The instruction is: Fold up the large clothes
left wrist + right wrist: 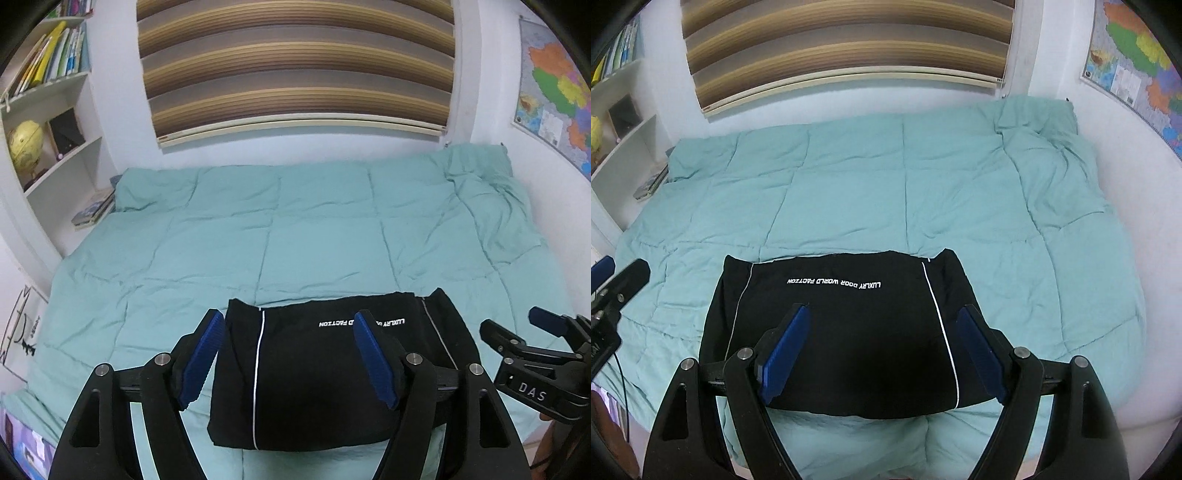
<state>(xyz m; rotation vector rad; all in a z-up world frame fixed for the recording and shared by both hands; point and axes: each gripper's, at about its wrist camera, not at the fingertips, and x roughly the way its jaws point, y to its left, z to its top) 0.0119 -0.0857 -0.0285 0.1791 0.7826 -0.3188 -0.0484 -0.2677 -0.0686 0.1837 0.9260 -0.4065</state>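
Observation:
A black garment (306, 373) with white piping and white lettering lies folded into a compact rectangle on the teal quilt (258, 240), near the bed's front edge. My left gripper (288, 360) is open and empty, held above the garment's near part. My right gripper (882, 352) is open and empty too, held above the same garment (842, 332). The right gripper also shows at the right edge of the left wrist view (517, 325), beside the garment. Part of the left gripper (620, 273) shows at the left edge of the right wrist view.
The teal quilt (886, 184) covers the whole bed, with a bunched corner at the back right (1041, 122). A striped blind (295, 66) hangs on the far wall. White bookshelves (48, 122) stand at the left and a wall map (554, 92) hangs at the right.

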